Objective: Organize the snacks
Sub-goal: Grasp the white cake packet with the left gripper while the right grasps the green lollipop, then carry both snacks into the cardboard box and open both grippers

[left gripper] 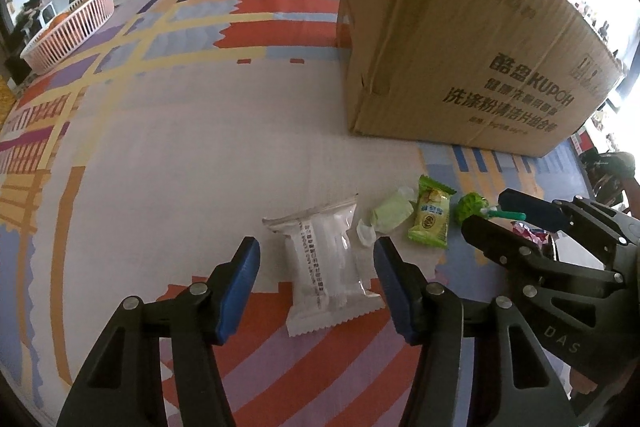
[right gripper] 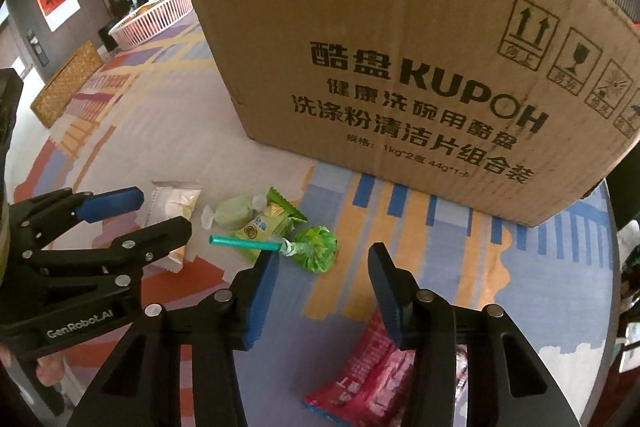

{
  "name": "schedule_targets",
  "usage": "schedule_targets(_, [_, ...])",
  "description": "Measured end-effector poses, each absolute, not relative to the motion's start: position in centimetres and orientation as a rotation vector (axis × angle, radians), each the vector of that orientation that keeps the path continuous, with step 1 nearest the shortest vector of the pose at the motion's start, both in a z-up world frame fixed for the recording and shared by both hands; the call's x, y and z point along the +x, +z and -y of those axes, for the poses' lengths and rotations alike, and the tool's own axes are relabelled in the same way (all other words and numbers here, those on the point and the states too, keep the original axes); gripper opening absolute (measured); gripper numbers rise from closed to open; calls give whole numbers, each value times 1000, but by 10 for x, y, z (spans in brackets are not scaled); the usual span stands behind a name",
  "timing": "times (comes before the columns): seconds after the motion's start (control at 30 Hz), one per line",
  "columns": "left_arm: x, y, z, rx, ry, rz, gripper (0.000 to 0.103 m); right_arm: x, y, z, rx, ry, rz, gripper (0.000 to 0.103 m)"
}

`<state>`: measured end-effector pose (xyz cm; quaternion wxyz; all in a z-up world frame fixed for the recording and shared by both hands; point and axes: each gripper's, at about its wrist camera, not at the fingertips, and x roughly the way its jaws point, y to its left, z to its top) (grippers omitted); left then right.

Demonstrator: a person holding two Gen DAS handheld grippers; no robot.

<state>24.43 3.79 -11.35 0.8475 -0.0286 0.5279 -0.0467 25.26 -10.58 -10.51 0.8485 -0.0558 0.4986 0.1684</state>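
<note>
A white snack packet [left gripper: 328, 267] lies flat on the patterned tablecloth between the fingers of my left gripper [left gripper: 316, 243], which is open; its pads stand clear of the packet. To the right lie a pale green candy [left gripper: 390, 215], a green-yellow packet [left gripper: 430, 221] and a green lollipop [right gripper: 316, 251] with a teal stick [right gripper: 244, 243]. My right gripper [right gripper: 322, 253] is open around the lollipop head, its left finger beside the stick. A red packet [right gripper: 368, 367] lies partly under its right finger. In the right wrist view, the left gripper [right gripper: 160, 213] straddles the white packet [right gripper: 176, 203].
A tall cardboard box [right gripper: 400, 67] stands just behind the snacks. A white slatted basket [left gripper: 68, 27] holding something orange sits at the far left of the table. Chairs stand beyond the far edge. The table edge curves close on the right.
</note>
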Motion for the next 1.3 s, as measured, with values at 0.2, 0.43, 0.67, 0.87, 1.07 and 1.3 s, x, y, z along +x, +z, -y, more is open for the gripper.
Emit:
schedule_targets(0.2, [249,-121,-36,-63,-98,-1132,51,257,-110,101,-111,364,-1064,39])
schedule_targets(0.43, [251,-122,-35,-59,-79,-1135,38,260,-117,98,-115,361,-1081,30])
schedule_targets(0.67, [247,-119,-36,-65,-79,-1133,33,258,-118,97,-125,355,-1075,27])
schedule_targets(0.87, [236,-105,-33,-67,-87,-1100,33,251,-109,102,-118,349,-1046,27])
schedule_targets(1.07, [226,-82,-27,-73,-108,-1047,33,242,-91,108,-91,356,-1008,27])
schedule_targets(1.3, [214,-53,-17,-66,-135,-978,33,229,-66,119,-66,359,-952,27])
